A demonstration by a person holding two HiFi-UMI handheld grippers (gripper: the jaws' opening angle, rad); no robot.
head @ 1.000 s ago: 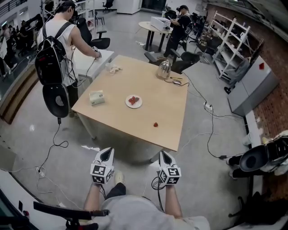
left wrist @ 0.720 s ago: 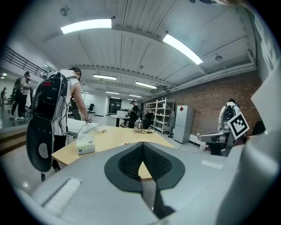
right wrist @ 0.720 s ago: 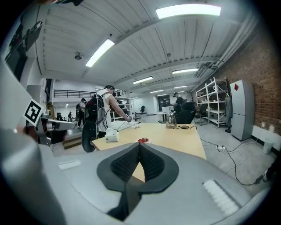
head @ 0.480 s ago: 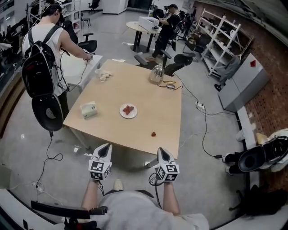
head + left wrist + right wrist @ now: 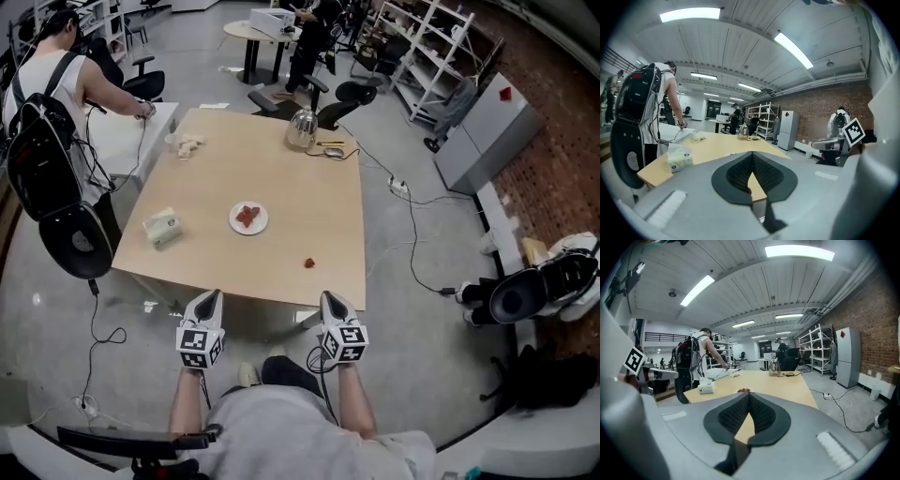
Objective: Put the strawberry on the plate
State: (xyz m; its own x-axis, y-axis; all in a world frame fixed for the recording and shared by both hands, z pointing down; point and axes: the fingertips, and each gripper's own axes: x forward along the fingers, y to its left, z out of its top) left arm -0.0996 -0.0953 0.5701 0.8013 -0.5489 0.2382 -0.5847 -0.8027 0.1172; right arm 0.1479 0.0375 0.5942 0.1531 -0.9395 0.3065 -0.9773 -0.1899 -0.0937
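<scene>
Both claws are pressed together and empty: the left gripper [image 5: 210,296] and right gripper [image 5: 329,298] hang just short of the table [image 5: 300,192] edge. The strawberry [image 5: 308,263] lies just ahead of the right one, slightly leftward. Farther ahead, the plate [image 5: 233,222] holds red pieces, perhaps strawberries. A tissue box [image 5: 162,227] sits ahead-left of the left gripper.

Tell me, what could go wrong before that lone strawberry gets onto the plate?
The strawberry lies near the table's front edge; a clumsy nudge might roll it off.
The left gripper and right gripper are both shut, short of the table; reaching in unopened would likely shove the berry, not grasp it.
The plate already holds red fruit, leaving little bare room.
</scene>
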